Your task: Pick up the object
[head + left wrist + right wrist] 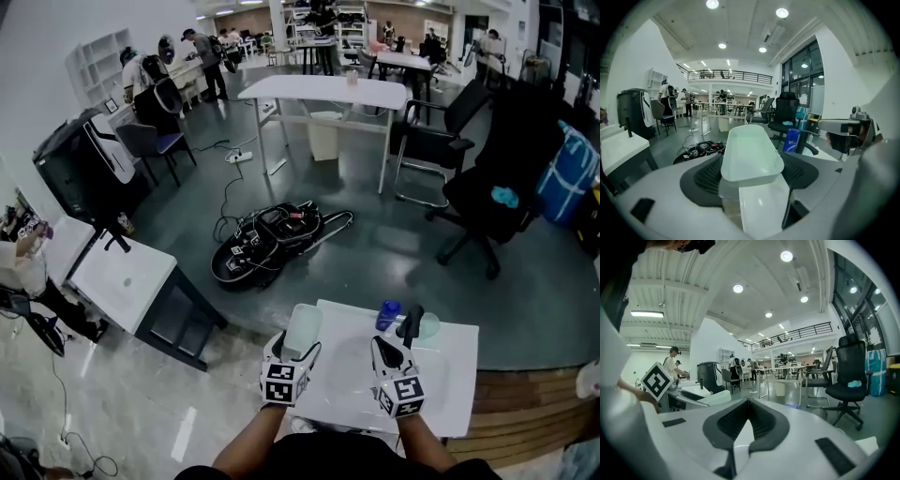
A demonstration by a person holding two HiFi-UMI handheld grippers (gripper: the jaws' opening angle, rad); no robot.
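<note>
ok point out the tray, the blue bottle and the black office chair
tray (749, 152): left gripper view, its inner floor
blue bottle (386, 318): head view, its body
black office chair (473, 197): head view, its seat

A blue bottle (387, 314) stands at the far edge of the white table (450, 375); on the floor beyond that table lies a tangle of black cables (267, 242); farther off to its right, a black office chair (492, 202); to its left, a low white side table (122, 277).
</note>
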